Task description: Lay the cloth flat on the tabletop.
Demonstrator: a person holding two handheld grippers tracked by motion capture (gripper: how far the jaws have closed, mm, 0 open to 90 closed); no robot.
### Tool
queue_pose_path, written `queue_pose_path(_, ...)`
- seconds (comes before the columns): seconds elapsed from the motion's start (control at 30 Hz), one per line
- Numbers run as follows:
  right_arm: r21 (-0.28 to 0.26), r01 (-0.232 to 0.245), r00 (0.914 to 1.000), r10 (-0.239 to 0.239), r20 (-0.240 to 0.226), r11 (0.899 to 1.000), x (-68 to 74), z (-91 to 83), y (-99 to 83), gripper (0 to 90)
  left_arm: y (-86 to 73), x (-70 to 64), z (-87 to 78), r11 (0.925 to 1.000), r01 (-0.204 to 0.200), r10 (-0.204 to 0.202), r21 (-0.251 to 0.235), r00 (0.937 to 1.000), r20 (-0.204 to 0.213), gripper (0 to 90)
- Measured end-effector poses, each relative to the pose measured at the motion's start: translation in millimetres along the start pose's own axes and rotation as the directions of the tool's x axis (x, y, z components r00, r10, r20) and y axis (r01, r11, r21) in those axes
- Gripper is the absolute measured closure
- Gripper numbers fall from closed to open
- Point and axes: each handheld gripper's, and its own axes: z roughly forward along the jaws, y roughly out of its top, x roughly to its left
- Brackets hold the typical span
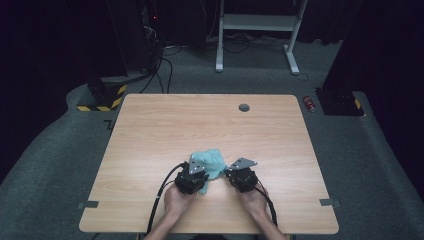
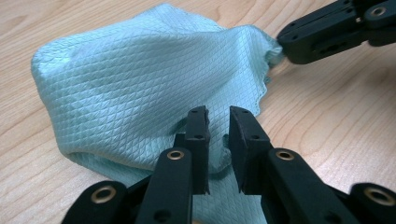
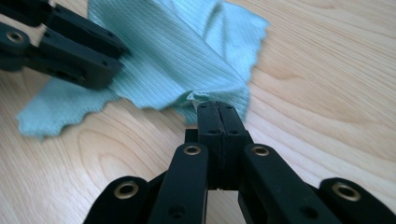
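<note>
The wooden worktop [image 1: 150, 130] carries a single item: a teal microfibre cloth [image 1: 210, 161], bunched into a loose mound close to the near edge, roughly midway between the left and right edges. A small grey cable grommet [image 1: 244, 107] sits toward the far edge, well apart from the work.

The cloth [image 2: 140, 84] is humped up rather than flat, most likely because it is pulled at two points at once. In the right gripper view the cloth [image 3: 187, 51] runs in a taut ridge down to the right gripper [image 3: 217, 109], whose jaws are pressed together on a pinch of its scalloped edge; that grip seems meant to anchor or lift one corner.

The left gripper [image 2: 218, 116] stands with its jaws slightly parted over a low fold at the cloth's near side, with fabric lying in the gap, so it is not clamped yet. I judge it is lining up to take a second corner, so the cloth can be spread or folded between both hands
</note>
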Motion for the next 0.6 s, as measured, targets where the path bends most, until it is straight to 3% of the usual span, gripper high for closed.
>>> queue_pose_path(0.2,0.009,-0.013,0.9999,0.013,-0.009,1.0,-8.6,-10.8,-10.9,89.2,-6.3,4.7,-11.8,0.9986,0.041,-0.04,-0.033,0.9986,0.036,71.9)
queue_pose_path(0.27,-0.025,-0.033,0.9994,0.033,-0.012,0.999,-11.9,-14.9,-9.2,81.8,-9.7,5.7,-19.7,0.9967,0.069,-0.067,-0.042,0.997,0.037,66.3)
queue_pose_path(0.33,-0.042,-0.047,0.9988,0.046,-0.017,0.998,-14.8,-16.1,-5.6,77.8,-12.6,5.3,-24.2,0.9967,0.072,-0.071,-0.036,0.9971,0.028,61.4)
queue_pose_path(0.4,-0.044,-0.054,0.9982,0.053,-0.027,0.998,-16.3,-14.6,-0.9,73.2,-16.4,3.6,-27.1,0.997,0.072,-0.071,-0.028,0.9974,0.013,55.0)
queue_pose_path(0.43,-0.028,-0.053,0.9982,0.053,-0.03,0.998,-15.7,-10.5,4.5,66.6,-19.2,2.3,-28.3,0.9973,0.07,-0.07,-0.022,0.9976,-0.003,52.8)
queue_pose_path(0.6,0.005,-0.067,0.9971,0.067,-0.035,0.998,-16.6,2.9,10.7,61.7,-25.5,-3.7,-26.2,0.9954,0.095,-0.095,0.007,0.9954,-0.006,47.8)
